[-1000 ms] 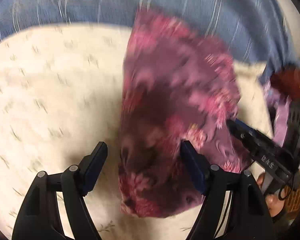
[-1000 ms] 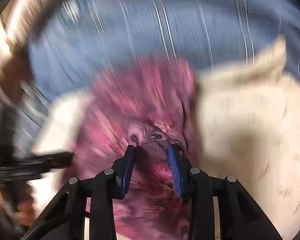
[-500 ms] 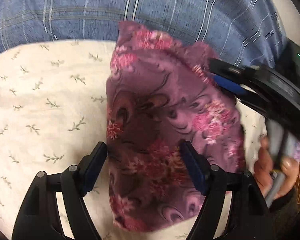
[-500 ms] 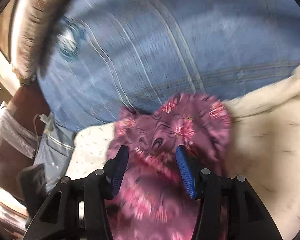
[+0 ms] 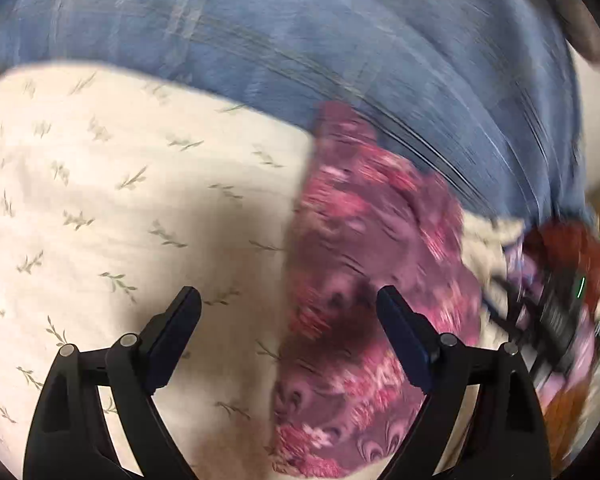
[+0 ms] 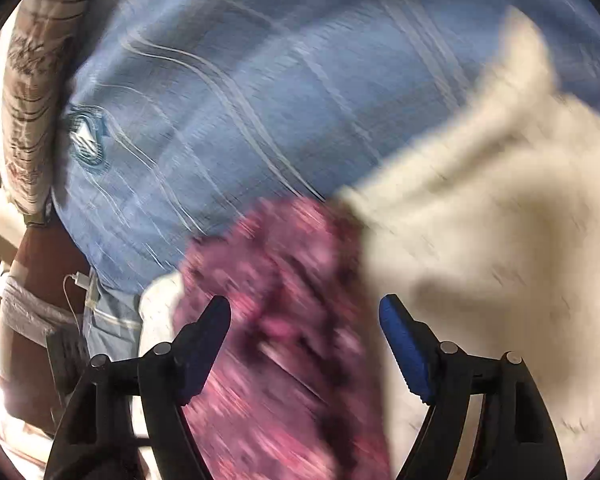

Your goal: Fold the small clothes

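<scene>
The biggest thing is the blue bed sheet (image 5: 340,32), a soft woven cloth with thin pale stripes that cross in a check, and it fills the far half of both views. On top of it lies the cream cloth (image 5: 100,184), a matte, slightly wrinkled fabric printed with small grey-green sprigs; its far edge runs as a curved line against the blue, and in the right wrist view one corner of it (image 6: 528,60) rises to a soft point. To the left of the garment this cream surface is wide and bare. The purple floral garment (image 5: 364,280) rests on the cream cloth, a thin, limp piece with pink flowers and dark swirls, long and narrow in shape, and its far tip reaches over the cream edge onto the blue sheet. Its left edge is rather straight; the right edge is wavy. The left gripper (image 5: 288,320) has its jaws spread wide and holds nothing; its right finger (image 5: 400,332) is over the garment, the other over bare cream cloth. The right gripper (image 6: 304,328) is also wide open and empty, above the garment (image 6: 284,300), which is blurred here. At the left border of this view a white cable (image 6: 76,284) hangs beside the bed.
</scene>
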The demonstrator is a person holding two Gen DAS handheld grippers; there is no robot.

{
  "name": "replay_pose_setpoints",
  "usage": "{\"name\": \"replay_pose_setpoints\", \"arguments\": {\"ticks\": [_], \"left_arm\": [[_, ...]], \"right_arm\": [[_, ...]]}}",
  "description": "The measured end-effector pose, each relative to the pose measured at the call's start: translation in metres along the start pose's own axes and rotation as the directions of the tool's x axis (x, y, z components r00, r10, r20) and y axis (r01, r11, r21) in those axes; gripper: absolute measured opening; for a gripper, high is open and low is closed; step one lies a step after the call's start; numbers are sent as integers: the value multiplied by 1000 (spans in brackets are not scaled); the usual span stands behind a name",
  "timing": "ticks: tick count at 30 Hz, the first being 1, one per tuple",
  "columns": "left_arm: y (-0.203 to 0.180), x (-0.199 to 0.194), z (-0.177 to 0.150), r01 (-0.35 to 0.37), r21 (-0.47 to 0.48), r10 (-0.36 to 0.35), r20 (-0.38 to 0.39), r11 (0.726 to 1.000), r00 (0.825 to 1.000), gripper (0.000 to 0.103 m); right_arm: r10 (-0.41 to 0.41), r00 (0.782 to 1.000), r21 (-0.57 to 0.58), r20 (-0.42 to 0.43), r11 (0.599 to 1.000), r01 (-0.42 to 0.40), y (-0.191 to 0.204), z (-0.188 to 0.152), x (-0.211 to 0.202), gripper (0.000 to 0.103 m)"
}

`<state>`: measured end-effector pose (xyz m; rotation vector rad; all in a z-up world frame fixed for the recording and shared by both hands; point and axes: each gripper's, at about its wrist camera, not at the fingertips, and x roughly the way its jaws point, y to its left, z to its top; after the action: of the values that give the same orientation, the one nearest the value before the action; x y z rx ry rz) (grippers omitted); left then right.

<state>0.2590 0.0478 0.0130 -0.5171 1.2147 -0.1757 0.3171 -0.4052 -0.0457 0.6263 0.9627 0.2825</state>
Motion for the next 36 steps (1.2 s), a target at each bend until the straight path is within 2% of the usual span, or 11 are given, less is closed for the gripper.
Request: {"name": "replay_pose_setpoints", "arguments": {"ticks": [3,7,9,11,13,14,15,19,23,33,36], "left_arm": [[15,17,5,55,-102,-61,-59,993,996,90],[8,44,9,72,-78,-80,-108,994,991,94],[3,45,9,93,-59,-99,-108,994,989,94],[-5,56,10,162,-59,-169,-146,985,975,95],[-21,66,9,138,-27,-140,-131,990,982,97],[-30,69,8,141,-4,-140,-134,990,981,90],[-37,70,5,164,12,-160,-154,986,975,62],[-50,50,-1,117,89,-108,-101,989,989,39],[-49,16,-3,116,110,-110,-58,987,992,36],[15,-79,-58,23,142,-27,28,990,999,37],[48,-59,-97,-83,194,95,-51,977,994,40]], "right_arm": [[77,997,93,-29,993,-74,-27,-25,-5,78],[213,976,108,-42,972,-208,-34,-30,-12,79],[373,921,105,-114,926,-362,-28,-35,-2,79],[306,942,11,-140,952,-307,-15,-39,2,79],[191,968,-92,-160,974,-207,-4,-43,8,76],[157,977,-110,-146,979,-174,0,-43,7,75],[135,982,-111,-134,982,-151,5,-44,8,70],[31,997,-168,-74,985,-43,24,-55,-5,46],[-13,1000,-214,-20,977,8,65,-71,-22,38],[132,987,-225,-96,962,-151,133,-158,-33,36],[6,988,-261,-155,964,-47,132,-198,-7,38]]}}
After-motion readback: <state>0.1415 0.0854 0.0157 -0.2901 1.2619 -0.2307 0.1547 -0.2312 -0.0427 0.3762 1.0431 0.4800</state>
